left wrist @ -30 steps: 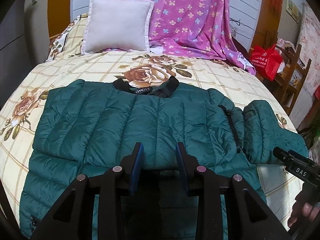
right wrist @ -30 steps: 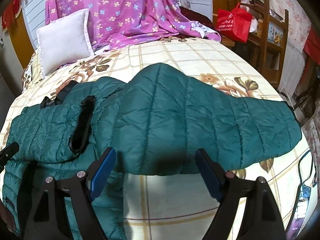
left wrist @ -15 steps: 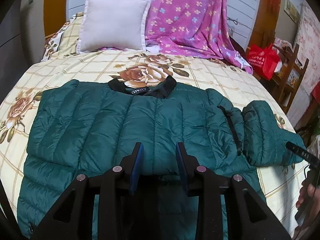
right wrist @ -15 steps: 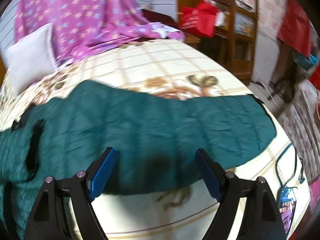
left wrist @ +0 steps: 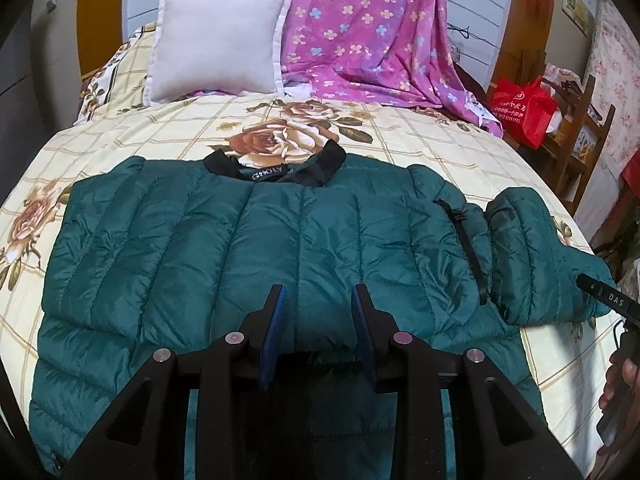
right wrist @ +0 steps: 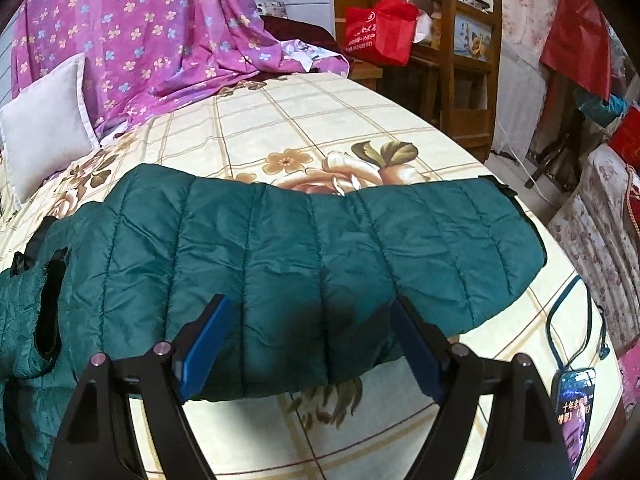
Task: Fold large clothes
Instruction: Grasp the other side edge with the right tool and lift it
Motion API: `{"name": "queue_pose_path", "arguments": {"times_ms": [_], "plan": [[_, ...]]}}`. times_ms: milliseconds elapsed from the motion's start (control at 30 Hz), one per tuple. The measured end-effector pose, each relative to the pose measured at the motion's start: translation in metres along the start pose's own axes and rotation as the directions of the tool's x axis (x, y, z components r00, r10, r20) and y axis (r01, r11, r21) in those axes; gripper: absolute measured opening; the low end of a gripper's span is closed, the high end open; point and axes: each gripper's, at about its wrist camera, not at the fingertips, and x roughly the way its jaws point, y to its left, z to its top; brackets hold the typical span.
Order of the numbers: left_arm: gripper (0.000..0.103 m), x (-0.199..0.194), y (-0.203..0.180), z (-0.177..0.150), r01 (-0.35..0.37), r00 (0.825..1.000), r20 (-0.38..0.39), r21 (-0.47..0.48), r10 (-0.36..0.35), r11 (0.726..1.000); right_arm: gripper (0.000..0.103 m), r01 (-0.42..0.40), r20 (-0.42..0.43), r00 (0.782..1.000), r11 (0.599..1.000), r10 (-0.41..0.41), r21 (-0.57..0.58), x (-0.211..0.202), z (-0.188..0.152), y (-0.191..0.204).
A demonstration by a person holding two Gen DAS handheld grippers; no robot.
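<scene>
A teal quilted jacket [left wrist: 256, 248] lies spread flat on the bed [left wrist: 408, 140], its black collar [left wrist: 280, 168] toward the pillow [left wrist: 218, 44] and one sleeve already folded across its body. The left gripper [left wrist: 319, 300] hangs over the lower middle of the jacket with its two blue-padded fingers [left wrist: 276, 320] a moderate gap apart; the near edge of that folded sleeve runs across between them, but whether they pinch the fabric or merely sit above it cannot be told. The right gripper [right wrist: 312, 320] stands spread wide, its blue pads [right wrist: 206, 344] on either side of the jacket's other sleeve [right wrist: 360, 248], which stretches out sideways across the bedspread to its cuff [right wrist: 516, 204] near the bed's edge; the pads grip nothing. Only the left view shows the whole body of the jacket, the collar with its label, and the tip of the right gripper with the person's hand [left wrist: 618, 380] at the frame's right edge. Only the right view shows the full length of the outstretched sleeve, a phone [right wrist: 576, 404] with a cord lying on the bedspread beyond it, and a wooden chair [right wrist: 468, 56]. Both show the purple flowered blanket [left wrist: 360, 28] draped at the head of the bed and a red bag [right wrist: 376, 32] beside it.
</scene>
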Motion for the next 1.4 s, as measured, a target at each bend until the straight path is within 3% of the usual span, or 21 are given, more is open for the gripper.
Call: {"name": "queue_pose_path", "arguments": {"times_ms": [300, 533, 767, 1000, 1100, 1167, 1233, 1300, 1400], "plan": [[0.015, -0.007, 0.002, -0.003, -0.005, 1.0, 0.005, 0.018, 0.004, 1.0, 0.084, 0.032, 0.042, 0.999, 0.999, -0.034, 0.037, -0.001, 0.008, -0.02], [0.015, -0.013, 0.006, -0.004, 0.003, 1.0, 0.009, 0.012, -0.003, 1.0, 0.085, 0.105, 0.049, 0.992, 0.97, -0.119, 0.22, 0.001, 0.018, -0.084], [0.015, -0.01, 0.011, -0.004, -0.006, 1.0, -0.003, 0.004, 0.006, 1.0, 0.085, 0.193, 0.013, 0.978, 0.928, -0.208, 0.319, 0.018, 0.042, -0.142], [0.015, -0.005, 0.019, -0.006, -0.011, 1.0, -0.017, -0.006, 0.011, 1.0, 0.084, 0.164, -0.084, 0.986, 0.93, -0.145, 0.328, 0.055, 0.049, -0.159], [0.015, -0.004, 0.022, -0.007, -0.017, 1.0, -0.024, -0.006, 0.017, 1.0, 0.083, 0.139, -0.065, 0.99, 0.936, -0.125, 0.323, 0.058, 0.041, -0.153], [0.015, -0.006, 0.025, -0.007, -0.017, 1.0, -0.021, -0.012, 0.017, 1.0, 0.067, 0.114, -0.031, 0.994, 0.945, -0.109, 0.307, 0.054, 0.038, -0.145], [0.015, -0.009, 0.028, -0.008, -0.017, 1.0, -0.019, -0.019, 0.016, 1.0, 0.028, 0.086, -0.022, 0.996, 0.951, -0.083, 0.297, 0.051, 0.036, -0.137], [0.015, -0.013, 0.031, -0.009, -0.013, 1.0, -0.016, -0.022, 0.013, 1.0, 0.015, 0.023, -0.001, 1.0, 0.952, -0.024, 0.306, 0.044, 0.035, -0.129], [0.015, -0.019, 0.035, -0.01, -0.016, 1.0, -0.007, -0.021, 0.016, 1.0, 0.012, -0.051, 0.062, 0.998, 0.952, 0.033, 0.303, 0.02, 0.035, -0.113]]}}
